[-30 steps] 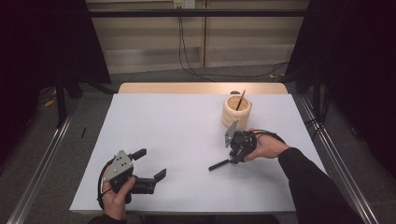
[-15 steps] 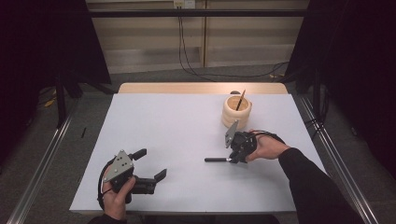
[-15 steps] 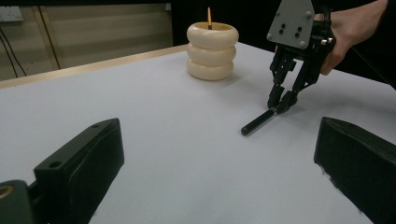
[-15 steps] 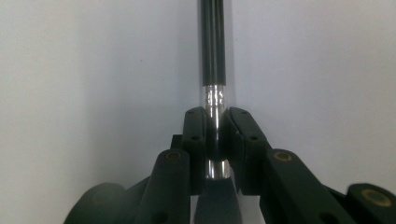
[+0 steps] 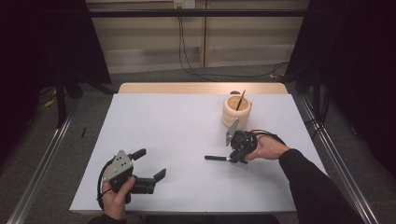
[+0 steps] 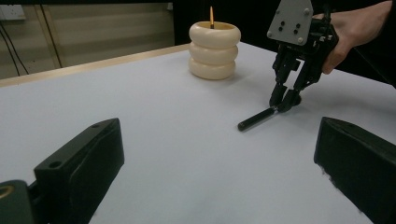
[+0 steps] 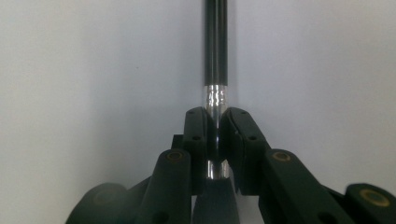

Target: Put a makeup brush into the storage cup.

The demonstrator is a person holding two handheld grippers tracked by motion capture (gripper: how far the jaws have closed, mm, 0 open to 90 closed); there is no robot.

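Right hand-held gripper [image 5: 232,158] clamps a black pen [image 5: 215,158] lying on the white counter [image 5: 177,126]

Its jaws have just been closing and now pinch the pen's silver band, near one end. With the long barrel unsupported, the pen could droop or swivel when lifted towards the cream holder [image 5: 236,112]. The left hand-held gripper [image 5: 152,165] rests wide open, well apart.

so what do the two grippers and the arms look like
Both tools are black with two blocky jaws. The left tool and right tool each carry a grey three-cornered plate with small holes and trail a black cable. The right arm wears a dark long sleeve.
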